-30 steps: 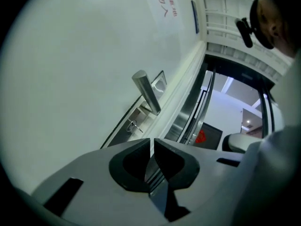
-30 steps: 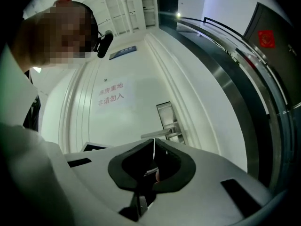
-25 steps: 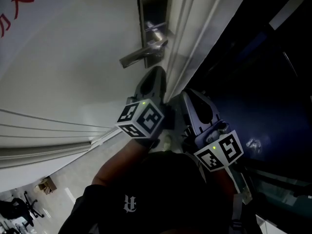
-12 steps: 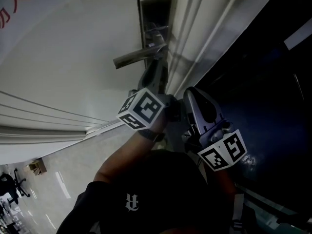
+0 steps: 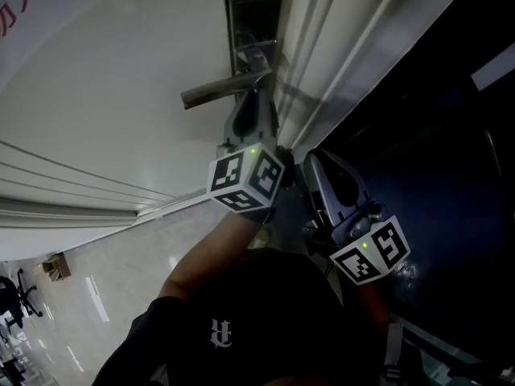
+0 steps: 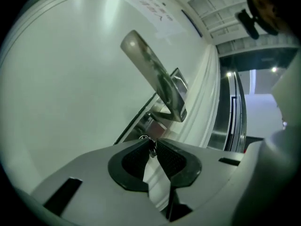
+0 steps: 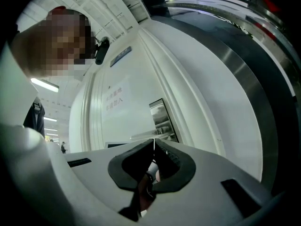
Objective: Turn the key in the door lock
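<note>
My left claw is pinching shut on the key at its tips. The key is meeting the lock plate just ahead, with the lever handle sticking out above. My right claw is sitting closed and empty beside it.

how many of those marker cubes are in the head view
2. One marker cube sits on the left gripper, below the door handle; the other rides the right gripper, lower right.

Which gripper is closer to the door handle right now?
Left. The left gripper sits just under the door handle, its jaws shut on the key. The right gripper hangs lower and further right, jaws shut and empty.
</note>
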A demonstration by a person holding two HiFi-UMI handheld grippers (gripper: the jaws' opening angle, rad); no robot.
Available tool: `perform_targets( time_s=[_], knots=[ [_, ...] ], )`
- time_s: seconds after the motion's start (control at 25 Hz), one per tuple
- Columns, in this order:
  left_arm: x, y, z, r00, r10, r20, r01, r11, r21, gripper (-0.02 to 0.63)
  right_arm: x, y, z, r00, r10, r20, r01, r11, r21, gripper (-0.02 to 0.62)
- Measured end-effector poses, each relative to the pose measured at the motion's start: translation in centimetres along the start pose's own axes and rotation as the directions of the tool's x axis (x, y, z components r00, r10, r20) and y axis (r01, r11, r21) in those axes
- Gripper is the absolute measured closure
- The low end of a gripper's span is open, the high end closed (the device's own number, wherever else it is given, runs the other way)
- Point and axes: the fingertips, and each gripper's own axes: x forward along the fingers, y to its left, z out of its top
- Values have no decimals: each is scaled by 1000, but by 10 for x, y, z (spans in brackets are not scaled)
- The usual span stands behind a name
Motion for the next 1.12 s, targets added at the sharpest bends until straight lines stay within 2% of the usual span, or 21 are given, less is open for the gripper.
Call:
perform_targets(
  time_s=[0.12,0.24,0.4,0.6,0.68,0.76,0.84,1.04,1.08,1.12],
  knots=[
    [0,-3,0,1000,12,3,-12,988,154,562,-4,-4,1,1000,-6,1,6,1000,4,580],
    [0,-5,-2,1000,23,-2,-21,942,334,561,-6,-6,2,1000,-8,5,8,1000,11,580],
    [0,-12,-2,1000,29,-9,-19,832,554,561,-8,-8,1,1000,-5,12,5,1000,26,580],
    [2,-15,-4,999,29,-29,1,687,726,561,-10,-11,3,1000,1,25,-2,999,47,580],
    [2,-17,-6,999,24,-37,14,621,784,563,-13,-14,5,999,-2,33,0,998,63,580],
    [2,-18,-8,999,23,-40,22,540,841,566,-16,-18,7,999,-9,42,6,997,73,580],
    [2,-20,-9,999,25,-39,24,447,894,570,-19,-21,10,999,-14,53,10,997,78,580],
    [2,-23,-15,998,43,-56,47,191,981,578,-23,-24,19,997,-11,77,4,997,83,580],
    [2,-24,-16,997,47,-59,52,147,988,580,-23,-24,20,997,-8,81,1,996,85,580],
    [2,-24,-17,997,49,-60,54,117,992,583,-23,-24,21,996,-5,84,-2,996,87,580]
  ],
)
